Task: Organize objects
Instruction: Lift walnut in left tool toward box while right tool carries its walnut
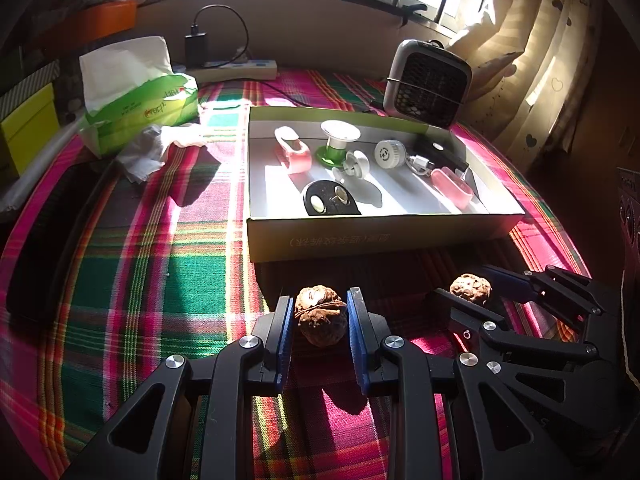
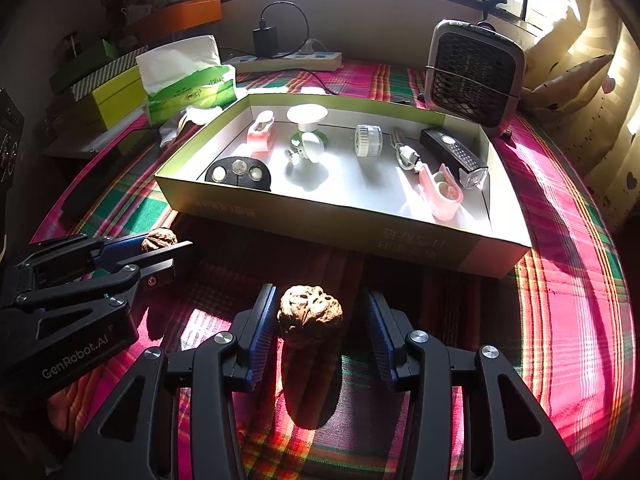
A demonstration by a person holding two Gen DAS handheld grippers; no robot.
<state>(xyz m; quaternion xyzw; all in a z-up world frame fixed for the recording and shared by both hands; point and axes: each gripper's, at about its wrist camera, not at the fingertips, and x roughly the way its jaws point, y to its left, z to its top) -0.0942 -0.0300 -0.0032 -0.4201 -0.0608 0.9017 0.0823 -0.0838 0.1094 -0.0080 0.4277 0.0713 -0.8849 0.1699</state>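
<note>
A brown walnut (image 1: 320,316) sits clamped between the blue pads of my left gripper (image 1: 318,300), lifted a little off the plaid cloth; its shadow falls apart from it. The right wrist view shows that same left gripper (image 2: 168,242) with its walnut (image 2: 159,240) at the far left. A second walnut (image 2: 310,316) rests on the cloth between the pads of my right gripper (image 2: 320,292), which is open, with a clear gap on the nut's right side. Seen from the left wrist, the right gripper (image 1: 464,280) straddles that walnut (image 1: 471,289). Both grippers are just in front of a shallow cardboard box (image 1: 360,236).
The box (image 2: 320,224) holds pink clips, a black pad, white round pieces and a black light. Behind it stand a small fan (image 1: 428,84) and a power strip (image 1: 240,68). A green tissue pack (image 1: 140,112) and crumpled tissue lie at the left, a curtain hangs at the right.
</note>
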